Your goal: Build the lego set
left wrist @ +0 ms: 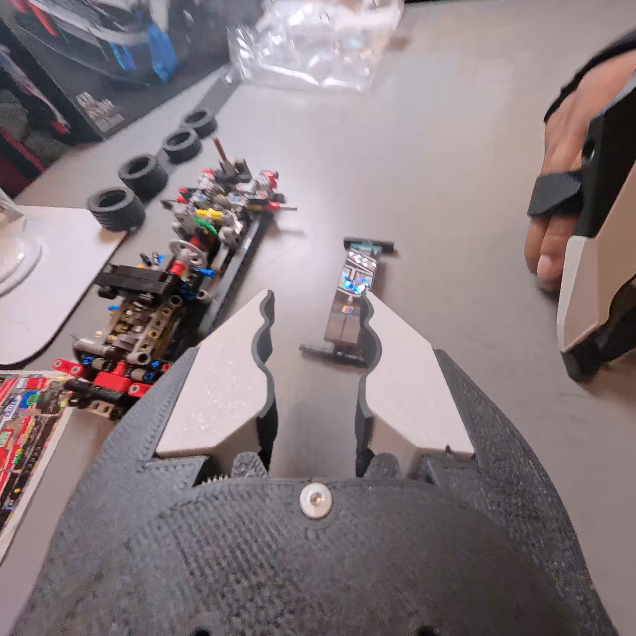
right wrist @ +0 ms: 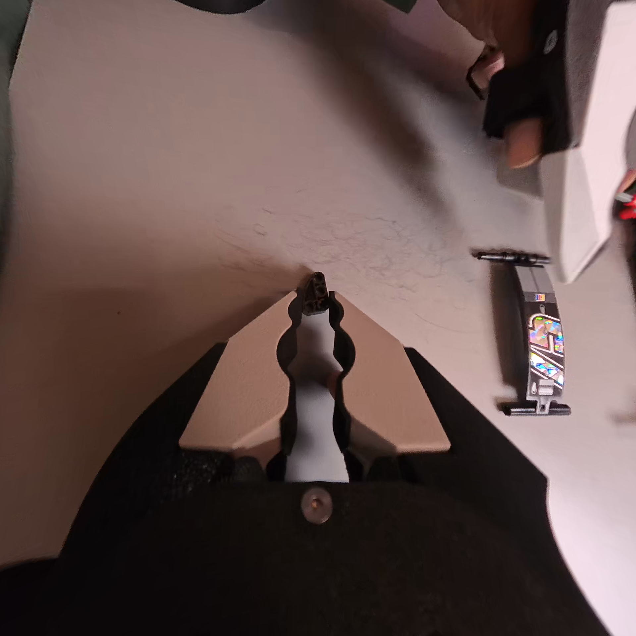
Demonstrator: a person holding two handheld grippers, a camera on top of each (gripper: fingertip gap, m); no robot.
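Observation:
A long partly built lego car chassis (left wrist: pixel 179 272) lies on the grey table (left wrist: pixel 430 165) at the left. A black curved panel with shiny stickers (left wrist: pixel 354 296) lies apart from it, just past my left gripper (left wrist: pixel 318 303), which is open and empty above the table. The panel also shows in the right wrist view (right wrist: pixel 540 340) at the right. My right gripper (right wrist: pixel 315 296) is shut on a small black lego piece (right wrist: pixel 315 294) at its fingertips, over the table. The right gripper and the hand holding it show in the left wrist view (left wrist: pixel 585 241) at the right.
Several black tyres (left wrist: pixel 142 175) stand in a row behind the chassis. A clear plastic bag (left wrist: pixel 316 44) lies at the back, a booklet (left wrist: pixel 24 430) at the left front, a white stand base (left wrist: pixel 44 275) at the left. The left gripper's body shows at the right wrist view's top right (right wrist: pixel 578 172).

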